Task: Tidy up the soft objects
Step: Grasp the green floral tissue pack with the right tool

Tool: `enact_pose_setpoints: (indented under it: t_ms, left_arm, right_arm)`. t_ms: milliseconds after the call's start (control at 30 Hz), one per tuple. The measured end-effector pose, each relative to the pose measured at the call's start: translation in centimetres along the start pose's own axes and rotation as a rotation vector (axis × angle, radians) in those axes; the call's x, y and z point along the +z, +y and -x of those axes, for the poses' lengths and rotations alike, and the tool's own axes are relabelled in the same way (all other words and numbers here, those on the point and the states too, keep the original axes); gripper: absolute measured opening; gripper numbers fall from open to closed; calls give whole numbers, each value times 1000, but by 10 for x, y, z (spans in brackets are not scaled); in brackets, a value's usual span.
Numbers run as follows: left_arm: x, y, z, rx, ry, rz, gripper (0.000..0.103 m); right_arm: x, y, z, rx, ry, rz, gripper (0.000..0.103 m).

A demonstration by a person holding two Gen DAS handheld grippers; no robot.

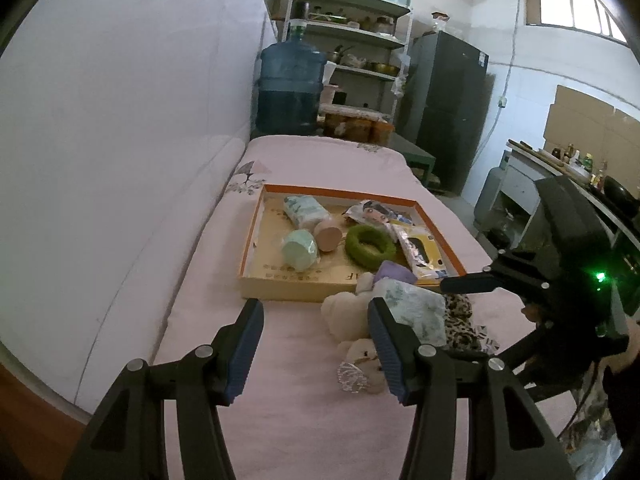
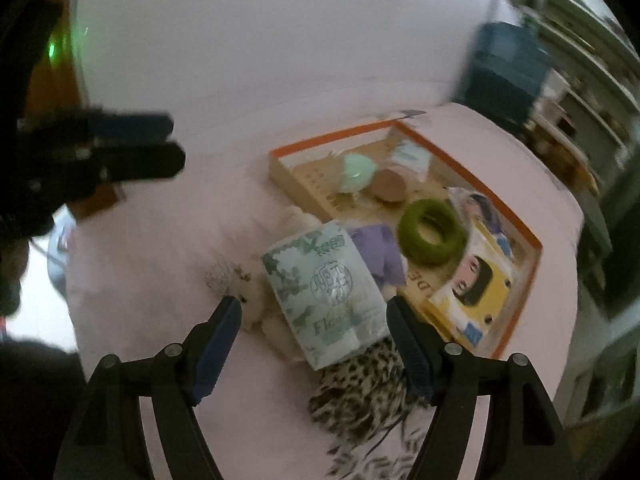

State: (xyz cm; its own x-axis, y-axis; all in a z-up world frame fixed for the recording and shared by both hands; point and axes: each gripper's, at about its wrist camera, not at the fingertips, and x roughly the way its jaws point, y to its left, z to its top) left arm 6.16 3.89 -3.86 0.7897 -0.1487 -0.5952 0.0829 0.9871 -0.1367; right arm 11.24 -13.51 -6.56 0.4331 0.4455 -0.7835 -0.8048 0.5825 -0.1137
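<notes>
An orange-rimmed shallow box [image 1: 340,191] lies on the pink sheet [image 1: 288,380]. It holds a green ring [image 1: 370,246], a mint roll [image 1: 299,249], a beige cylinder [image 1: 328,237] and several packets. In front of the box a green-and-white tissue pack [image 2: 328,292] rests on a white plush toy [image 2: 256,300], a leopard-print cloth [image 2: 360,392] and a purple cloth [image 2: 378,252]. My right gripper [image 2: 313,304] hangs open above the pack, its fingers either side of it and apart from it. My left gripper [image 1: 315,306] is open and empty, over the sheet just left of the plush toy [image 1: 344,312].
A white wall runs along the left of the bed. Beyond its far end stand a blue water jug [image 1: 290,88], a metal shelf [image 1: 352,40] and a dark cabinet [image 1: 448,112]. A small silver tiara [image 1: 354,376] lies by the plush toy.
</notes>
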Motion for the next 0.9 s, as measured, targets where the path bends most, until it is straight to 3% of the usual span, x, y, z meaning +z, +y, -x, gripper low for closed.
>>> enact_pose_setpoints:
  t_ms: [233, 467, 533, 567, 767, 900]
  left_arm:
    - [-1, 6, -14, 6, 22, 12, 54]
    - [-4, 5, -25, -2, 44, 8, 54]
    - [-5, 5, -29, -7, 49, 10, 54]
    - [-5, 6, -30, -9, 50, 12, 54]
    - [-8, 3, -33, -25, 57, 10, 54]
    - [-10, 1, -34, -51, 56, 3, 54]
  right_arm:
    - [5, -1, -21, 45, 27, 94, 76]
    - [7, -10, -38, 60, 61, 92, 76]
    - [7, -14, -42, 64, 63, 74, 70]
    - [8, -18, -44, 63, 65, 63, 60]
    - [6, -28, -38, 100, 31, -41, 51]
    - [2, -34, -20, 108, -51, -141, 43]
